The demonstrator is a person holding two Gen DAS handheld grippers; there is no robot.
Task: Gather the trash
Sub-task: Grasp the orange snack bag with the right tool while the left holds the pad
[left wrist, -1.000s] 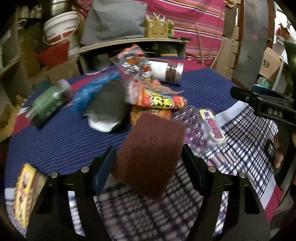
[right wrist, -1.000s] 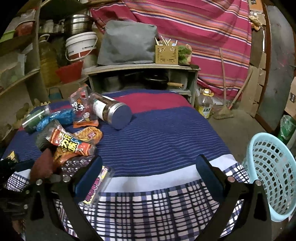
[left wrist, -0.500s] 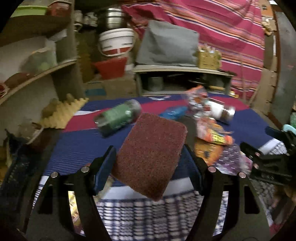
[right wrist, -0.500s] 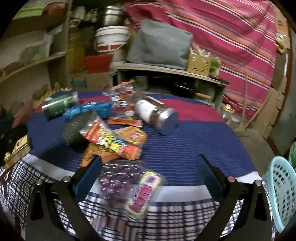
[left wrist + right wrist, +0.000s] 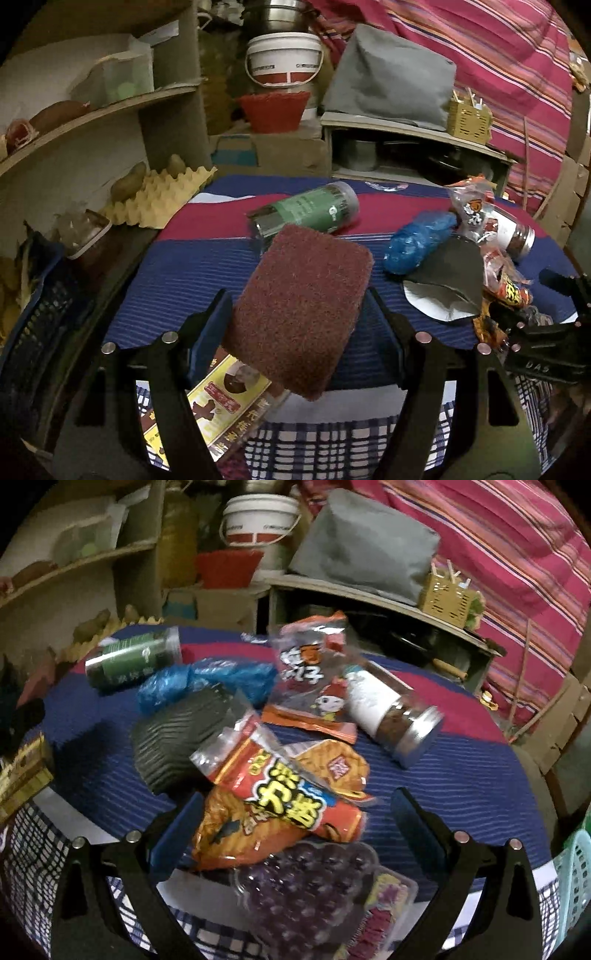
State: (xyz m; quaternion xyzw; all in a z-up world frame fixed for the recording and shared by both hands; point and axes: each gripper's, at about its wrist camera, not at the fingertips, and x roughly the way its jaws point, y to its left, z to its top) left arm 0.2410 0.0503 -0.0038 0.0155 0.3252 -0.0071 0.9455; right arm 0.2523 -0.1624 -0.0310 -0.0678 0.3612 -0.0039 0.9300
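My left gripper (image 5: 299, 314) is shut on a maroon scouring pad (image 5: 301, 306) and holds it above the table's left part. A yellow snack pack (image 5: 218, 402) lies under it. My right gripper (image 5: 295, 827) is open and empty over a pile of trash: an orange-red snack bag (image 5: 280, 794), a clear plastic blister tray (image 5: 306, 890), a black crumpled wrapper (image 5: 177, 738), a blue plastic bag (image 5: 199, 683) and a red cartoon wrapper (image 5: 314, 679). The right gripper body shows at the left wrist view's right edge (image 5: 546, 354).
A green jar (image 5: 306, 214) and a silver-capped jar (image 5: 391, 716) lie on the striped cloth (image 5: 461, 775). A light blue basket (image 5: 576, 882) stands at the right. A dark crate (image 5: 33, 325), egg tray (image 5: 159, 195) and shelves are on the left.
My left gripper has swung left with the scouring pad, toward the shelves and crate. My right gripper has turned left and moved in over the trash pile; the basket slid to the edge.
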